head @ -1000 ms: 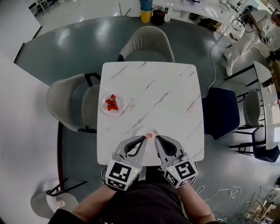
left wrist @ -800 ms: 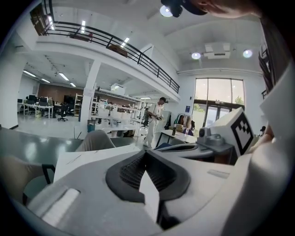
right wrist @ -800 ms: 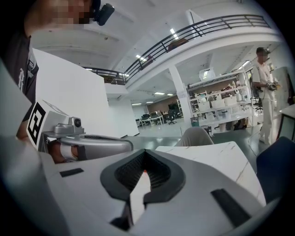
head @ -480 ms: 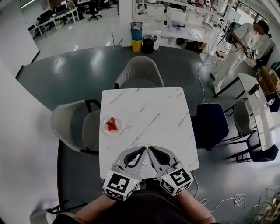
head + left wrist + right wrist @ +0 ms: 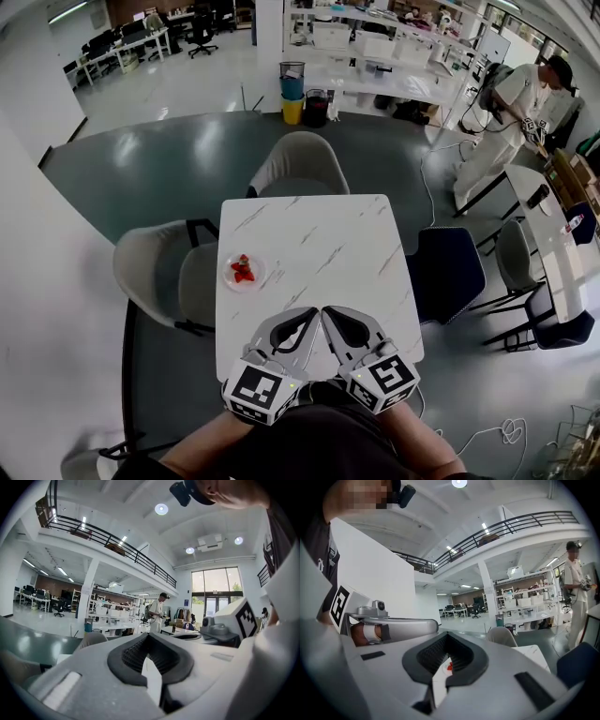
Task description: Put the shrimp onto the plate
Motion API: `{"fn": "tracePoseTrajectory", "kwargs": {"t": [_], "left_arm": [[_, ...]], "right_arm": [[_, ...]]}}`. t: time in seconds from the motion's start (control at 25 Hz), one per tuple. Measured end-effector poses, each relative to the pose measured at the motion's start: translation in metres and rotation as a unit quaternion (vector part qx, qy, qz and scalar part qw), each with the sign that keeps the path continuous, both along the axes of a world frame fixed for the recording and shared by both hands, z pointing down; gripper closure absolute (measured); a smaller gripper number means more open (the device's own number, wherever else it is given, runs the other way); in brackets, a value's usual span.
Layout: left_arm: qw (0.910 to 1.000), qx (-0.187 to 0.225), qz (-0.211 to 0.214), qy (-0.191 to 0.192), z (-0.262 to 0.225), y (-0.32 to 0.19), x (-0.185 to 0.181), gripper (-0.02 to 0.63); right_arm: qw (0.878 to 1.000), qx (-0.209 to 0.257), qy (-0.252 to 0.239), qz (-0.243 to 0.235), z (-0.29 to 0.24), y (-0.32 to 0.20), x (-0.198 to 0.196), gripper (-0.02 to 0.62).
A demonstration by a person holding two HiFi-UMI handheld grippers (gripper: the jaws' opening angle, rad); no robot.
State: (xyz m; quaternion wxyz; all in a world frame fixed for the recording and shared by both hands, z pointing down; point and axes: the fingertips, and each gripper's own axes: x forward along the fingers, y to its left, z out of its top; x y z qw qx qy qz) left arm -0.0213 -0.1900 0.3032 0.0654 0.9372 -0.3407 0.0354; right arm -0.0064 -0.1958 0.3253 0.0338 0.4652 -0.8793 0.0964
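A small white plate (image 5: 228, 277) with red pieces (image 5: 243, 270) on it sits near the left edge of the white marble table (image 5: 328, 239). In the right gripper view the same red pieces (image 5: 449, 666) show through the gap under the jaws. My left gripper (image 5: 312, 317) and right gripper (image 5: 328, 316) are held side by side over the table's near edge, tips almost touching each other. Both are shut with nothing between their jaws, as the left gripper (image 5: 149, 637) and right gripper (image 5: 447, 637) close views confirm. The near strip of the table is hidden under them.
Grey chairs stand at the far side (image 5: 298, 164) and the left side (image 5: 155, 272) of the table, and a dark blue chair (image 5: 448, 272) at the right. A person (image 5: 511, 122) stands far off to the right by other tables.
The view has pulled up and back. The two grippers have come together at the near edge and now cover the near plate with a pink piece that showed one second ago.
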Motion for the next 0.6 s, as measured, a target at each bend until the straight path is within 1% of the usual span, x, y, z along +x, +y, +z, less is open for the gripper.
{"fn": "tracePoseTrajectory", "kwargs": {"t": [0.4, 0.6], "left_arm": [[1.0, -0.004, -0.008, 0.004, 0.0027, 0.0036, -0.0012, 0.598], [0.9999, -0.005, -0.01, 0.005, 0.0044, 0.0012, 0.0018, 0.598]], "right_arm": [[1.0, 0.006, 0.01, -0.012, -0.0003, 0.0049, -0.0027, 0.594], [1.0, 0.003, 0.013, -0.006, 0.002, 0.0019, 0.0042, 0.594]]}}
